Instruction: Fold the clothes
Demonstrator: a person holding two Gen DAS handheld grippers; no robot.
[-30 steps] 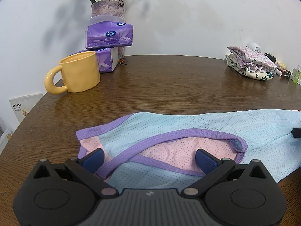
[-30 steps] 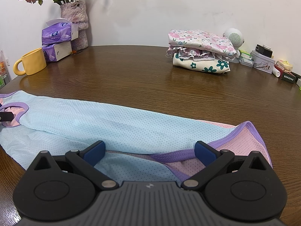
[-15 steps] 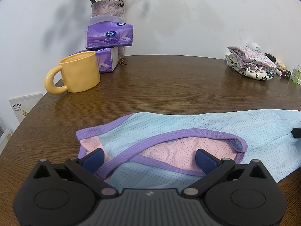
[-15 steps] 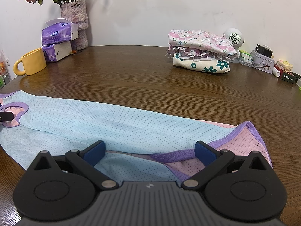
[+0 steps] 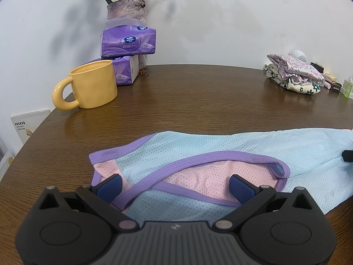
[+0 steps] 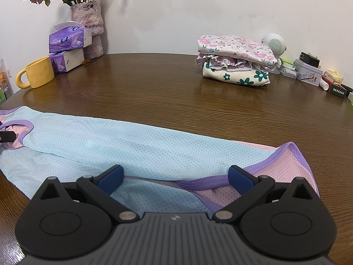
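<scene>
A light blue mesh garment (image 5: 220, 145) (image 6: 110, 148) with purple trim and pink lining lies flat along the near edge of a round wooden table (image 5: 198, 95). My left gripper (image 5: 175, 187) stands open over one end, its blue pads (image 5: 109, 187) straddling a purple-edged opening with pink lining. My right gripper (image 6: 175, 180) is open over the other end, pads on either side of a purple seam. Neither holds cloth. A tip of the left gripper shows at the left edge of the right wrist view.
A stack of folded floral clothes (image 6: 238, 63) sits at the back right. A yellow mug (image 5: 88, 85), purple tissue packs (image 5: 128, 42) and a vase of dried flowers (image 6: 88, 28) stand at the back left. Small boxes and a white speaker (image 6: 274, 43) line the right edge.
</scene>
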